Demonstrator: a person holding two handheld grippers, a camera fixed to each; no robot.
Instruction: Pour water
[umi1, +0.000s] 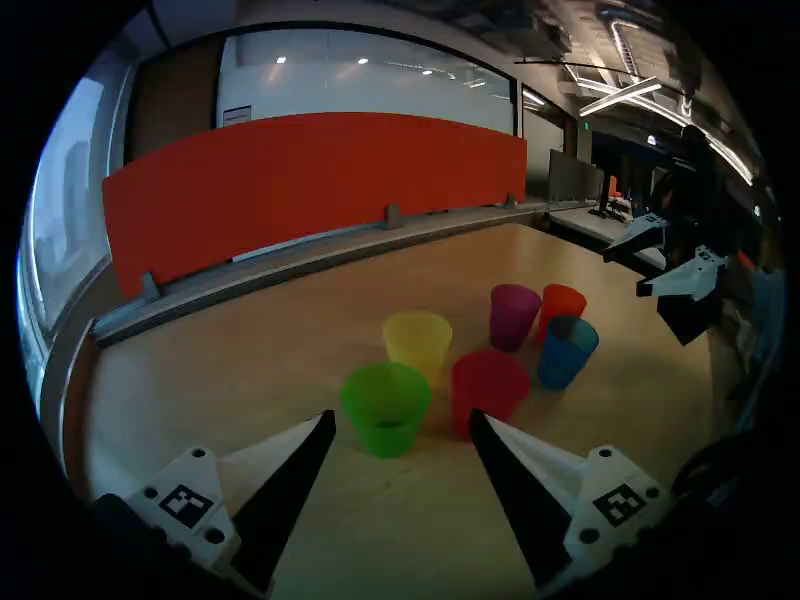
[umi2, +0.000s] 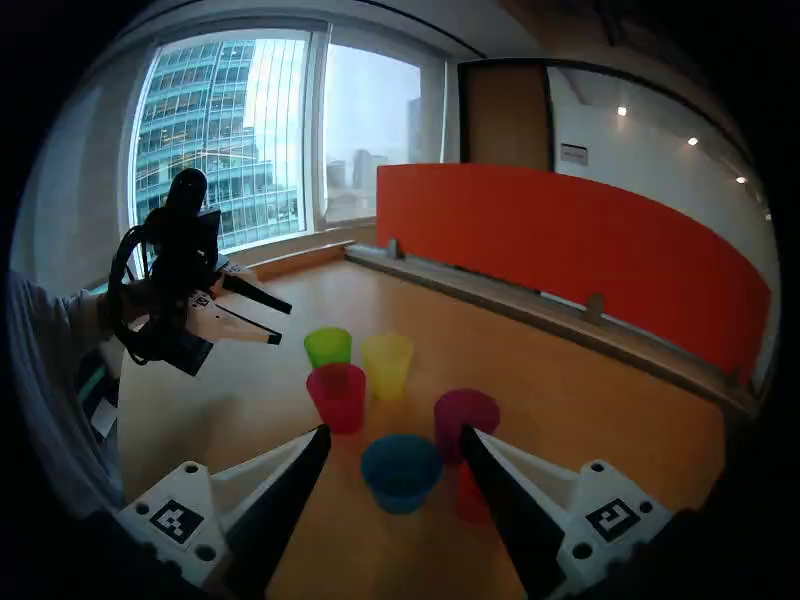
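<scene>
Cups (umi1: 489, 388) are standing clustered on the wooden table (umi1: 250, 340), just beyond my left gripper (umi1: 400, 415) and right gripper (umi2: 393, 430), both hovering spread and empty. I am judging this the reach step; next calls for pinching one cup, though I cannot tell which is holding water.

The left gripper (umi1: 400, 415) has two white plastic fingers (umi1: 270, 465) that taper to points and are black along their inner faces. Each carries a square black-and-white marker tag (umi1: 187, 505), with small dark screws (umi1: 200, 453) just beside the tag. The right gripper (umi2: 393, 430) looks the same. In the right gripper view, a black housing (umi2: 180, 260) with a looping black cable (umi2: 118, 290) sits behind the left gripper's tag, and the person wears a pale grey sleeve (umi2: 45, 380).
</scene>
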